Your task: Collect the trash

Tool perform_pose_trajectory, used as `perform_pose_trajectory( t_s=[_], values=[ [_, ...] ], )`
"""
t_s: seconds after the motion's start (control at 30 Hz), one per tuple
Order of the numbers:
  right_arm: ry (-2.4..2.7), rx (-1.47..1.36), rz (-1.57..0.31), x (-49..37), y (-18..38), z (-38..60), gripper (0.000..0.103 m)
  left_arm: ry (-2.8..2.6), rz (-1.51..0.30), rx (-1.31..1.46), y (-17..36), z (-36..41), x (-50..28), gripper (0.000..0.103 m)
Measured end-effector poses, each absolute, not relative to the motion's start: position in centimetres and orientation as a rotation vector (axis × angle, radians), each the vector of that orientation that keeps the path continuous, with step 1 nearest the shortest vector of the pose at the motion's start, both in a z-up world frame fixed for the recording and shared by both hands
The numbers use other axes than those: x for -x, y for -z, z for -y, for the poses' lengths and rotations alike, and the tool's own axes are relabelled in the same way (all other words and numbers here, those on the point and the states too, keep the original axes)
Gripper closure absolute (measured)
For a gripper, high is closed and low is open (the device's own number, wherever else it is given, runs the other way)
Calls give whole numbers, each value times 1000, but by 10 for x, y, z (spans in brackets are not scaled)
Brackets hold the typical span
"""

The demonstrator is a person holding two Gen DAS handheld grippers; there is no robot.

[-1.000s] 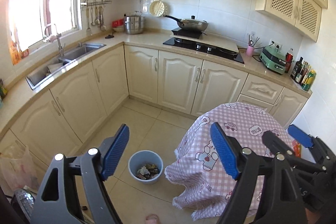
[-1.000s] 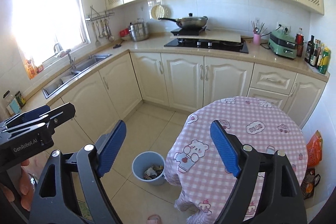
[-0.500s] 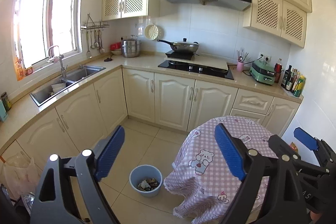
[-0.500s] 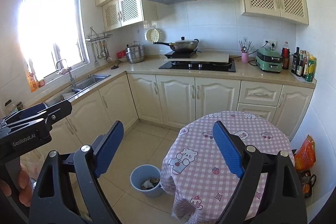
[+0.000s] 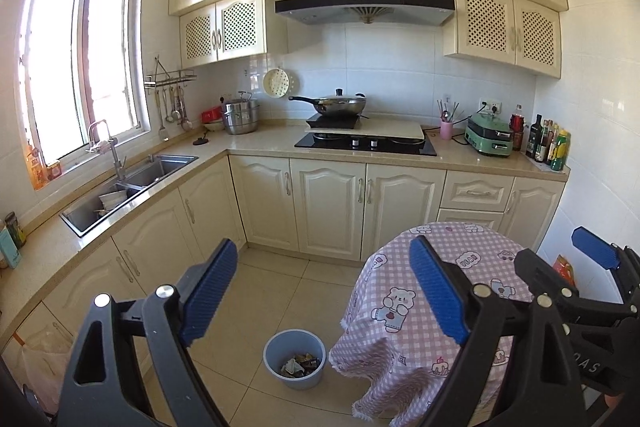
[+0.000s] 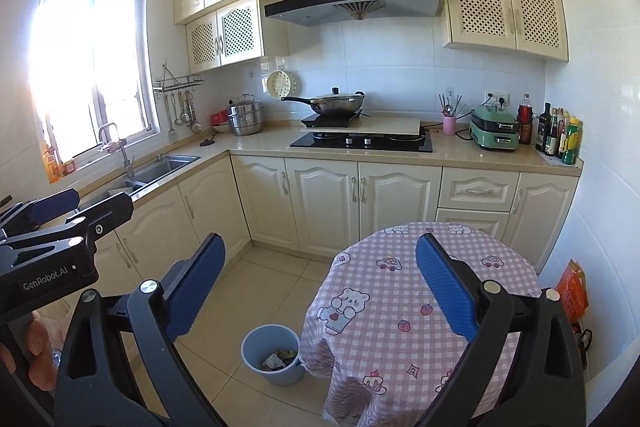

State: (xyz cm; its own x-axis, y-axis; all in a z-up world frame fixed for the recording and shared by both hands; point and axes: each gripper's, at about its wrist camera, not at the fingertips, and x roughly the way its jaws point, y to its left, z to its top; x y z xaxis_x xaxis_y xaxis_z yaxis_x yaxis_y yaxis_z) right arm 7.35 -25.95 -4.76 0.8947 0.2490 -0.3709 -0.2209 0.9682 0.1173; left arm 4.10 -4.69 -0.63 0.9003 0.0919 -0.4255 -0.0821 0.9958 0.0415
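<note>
1. Both grippers are held up side by side, tilted a bit downward, looking over the kitchen floor toward the stove (image 5: 365,143) wall.
2. Left gripper (image 5: 320,295): jaws spread wide, nothing between the blue pads, just floor tiles showing through the gap.
3. Right gripper (image 6: 320,291): jaws are opening and pretty much at full spread, also empty. From the left camera you can see it poking in at the right edge, over the table's far side.
4. In the right camera a hand (image 6: 38,351) shows at the lower left, wrapped around the left gripper's handle.
5. The trash (image 5: 300,365) is already sitting in the small blue bin (image 5: 294,339) on the floor, right beside the round table with the pink checked cloth (image 6: 404,291), well below both grippers.
</note>
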Motion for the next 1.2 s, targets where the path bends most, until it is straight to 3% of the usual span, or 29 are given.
perform_pose_trajectory(
  t_s=[1.2],
  values=[
    [-234,-69,-371,-55,41,240,10,-88,-380,1,-7,23,-14,17]
  ],
)
